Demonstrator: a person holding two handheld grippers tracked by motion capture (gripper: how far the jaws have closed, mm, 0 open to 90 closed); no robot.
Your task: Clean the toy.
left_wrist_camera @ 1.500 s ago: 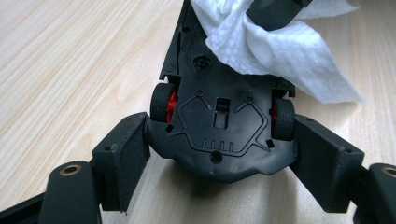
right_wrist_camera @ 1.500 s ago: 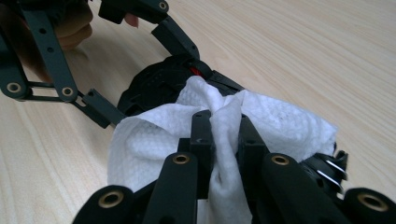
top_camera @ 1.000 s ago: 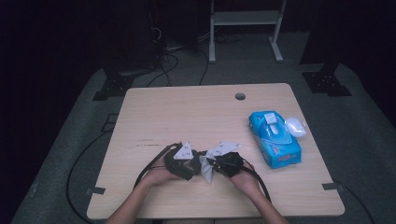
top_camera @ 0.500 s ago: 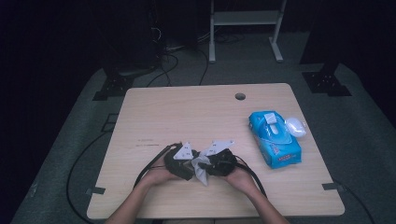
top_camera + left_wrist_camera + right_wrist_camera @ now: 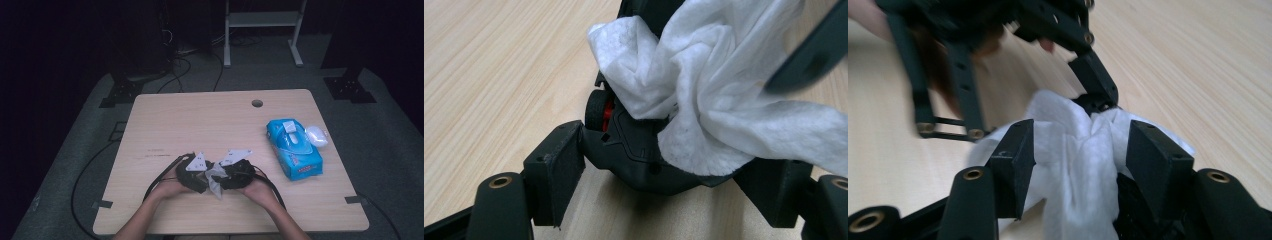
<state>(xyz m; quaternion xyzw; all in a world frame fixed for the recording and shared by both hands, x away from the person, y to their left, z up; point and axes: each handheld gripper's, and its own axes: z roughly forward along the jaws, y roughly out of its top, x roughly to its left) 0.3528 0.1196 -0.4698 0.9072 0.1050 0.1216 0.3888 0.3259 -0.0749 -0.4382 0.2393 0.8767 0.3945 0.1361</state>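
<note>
A person sits at the near edge of a pale wooden table (image 5: 200, 120), holding a black gripper in each hand, the two brought close together just in from that edge, a little left of its middle. Between them is a small black toy car (image 5: 634, 155) with a red hub showing inside one dark wheel, and a crumpled white wipe (image 5: 704, 100) draped over it. The wipe is soft, creased and bunched, with a loose tail hanging toward the near edge in the high view (image 5: 216, 181). In the left gripper view the car sits on the table between the left gripper (image 5: 674, 185)'s jaws; the jaws stand apart with the car's body between them, and it is not clear whether they press on it. The car's long axis seems to run across that view, from jaw to jaw, but the wipe hides its ends, so which way it points cannot be told. In the right gripper view the right gripper (image 5: 1080, 150)'s jaws stand apart with a fold of wipe bunched between them, the cloth touching both inner faces; whether they are gripping it cannot be told. Well apart, near the right edge, lies a blue pack (image 5: 294, 148) of wipes, and a small white object (image 5: 316, 135) just beside it.
</note>
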